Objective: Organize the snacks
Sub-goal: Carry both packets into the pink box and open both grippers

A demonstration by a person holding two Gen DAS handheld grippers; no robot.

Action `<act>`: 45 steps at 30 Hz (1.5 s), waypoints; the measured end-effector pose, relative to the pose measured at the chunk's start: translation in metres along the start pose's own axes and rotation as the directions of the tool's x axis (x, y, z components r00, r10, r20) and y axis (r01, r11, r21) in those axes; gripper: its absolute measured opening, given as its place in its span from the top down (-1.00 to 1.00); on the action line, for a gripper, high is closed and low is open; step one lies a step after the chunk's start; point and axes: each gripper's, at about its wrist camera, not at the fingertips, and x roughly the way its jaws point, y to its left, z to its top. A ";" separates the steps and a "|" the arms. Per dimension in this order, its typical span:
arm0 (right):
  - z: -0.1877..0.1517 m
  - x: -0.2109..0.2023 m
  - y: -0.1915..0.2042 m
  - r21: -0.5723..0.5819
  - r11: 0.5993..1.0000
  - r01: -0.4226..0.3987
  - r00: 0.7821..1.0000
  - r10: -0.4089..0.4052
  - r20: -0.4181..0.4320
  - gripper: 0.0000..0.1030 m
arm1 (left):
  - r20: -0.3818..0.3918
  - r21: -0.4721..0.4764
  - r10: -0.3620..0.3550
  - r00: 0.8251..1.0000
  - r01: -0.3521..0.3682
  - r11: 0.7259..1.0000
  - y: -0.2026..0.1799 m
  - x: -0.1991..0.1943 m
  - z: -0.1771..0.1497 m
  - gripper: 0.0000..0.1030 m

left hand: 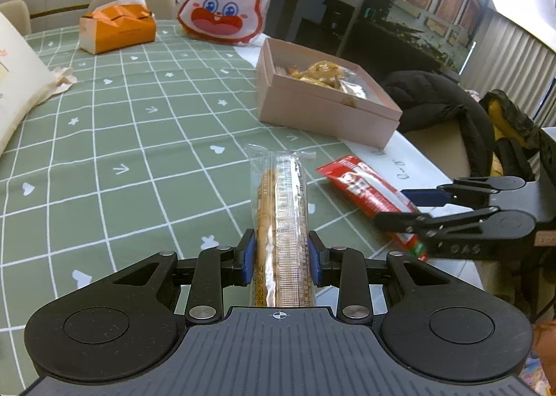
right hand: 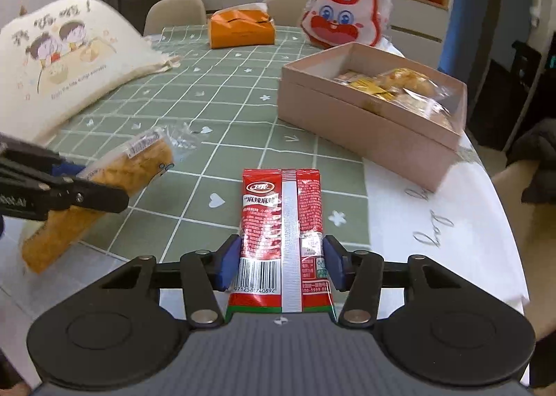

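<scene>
My left gripper (left hand: 280, 253) is shut on a clear-wrapped bread stick snack (left hand: 281, 208), held lengthwise above the green checked tablecloth (left hand: 139, 153). My right gripper (right hand: 281, 258) is shut on a red snack packet (right hand: 281, 222), also held above the table's near edge. Each gripper shows in the other's view: the right one (left hand: 413, 205) with the red packet (left hand: 368, 187), the left one (right hand: 97, 184) with the bread snack (right hand: 114, 180). An open pink box (left hand: 323, 107) holding several wrapped snacks stands ahead on the right; it also shows in the right wrist view (right hand: 365, 125).
An orange tissue box (left hand: 116, 27) and a rabbit-face bag (left hand: 224, 3) stand at the far side. A cream cartoon-print bag (right hand: 59, 59) lies at the left. Chairs stand behind the table; a dark jacket (left hand: 441, 104) lies on a seat to the right.
</scene>
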 end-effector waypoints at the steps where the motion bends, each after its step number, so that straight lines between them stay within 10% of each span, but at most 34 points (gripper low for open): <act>1: 0.000 -0.005 -0.005 0.022 1.000 -0.006 1.000 0.006 0.004 0.04 | 0.007 -0.002 -0.003 1.000 0.003 1.000 -0.001 -0.001 0.000 0.33; 9: 0.018 -0.055 -0.035 0.098 0.995 0.000 0.988 -0.015 0.154 0.05 | 0.168 0.015 -0.051 0.984 0.049 0.999 -0.019 -0.026 0.038 0.33; 18: 0.089 -0.122 -0.084 0.181 0.983 0.038 0.915 -0.107 0.390 0.05 | 0.436 0.024 -0.138 0.889 0.142 0.990 -0.047 0.001 0.156 0.32; 26: 0.109 -0.097 -0.130 0.217 0.969 0.116 0.893 -0.198 0.404 0.05 | 0.272 -0.099 -0.176 0.946 0.209 0.973 -0.043 0.143 0.219 0.32; 30: 0.110 -0.064 -0.146 0.236 0.967 0.099 0.910 -0.184 0.372 0.05 | 0.080 -0.078 -0.105 0.991 0.111 0.991 -0.039 0.208 0.223 0.33; 40: 0.119 0.040 -0.155 0.266 0.964 0.006 0.980 -0.059 0.189 0.05 | 0.091 0.143 0.017 0.996 -0.030 0.989 -0.030 0.182 0.195 0.34; 45: 0.130 0.108 -0.143 0.293 0.956 -0.015 0.999 -0.001 0.054 0.02 | 0.047 0.092 -0.035 0.998 0.031 0.995 -0.018 0.169 0.185 0.35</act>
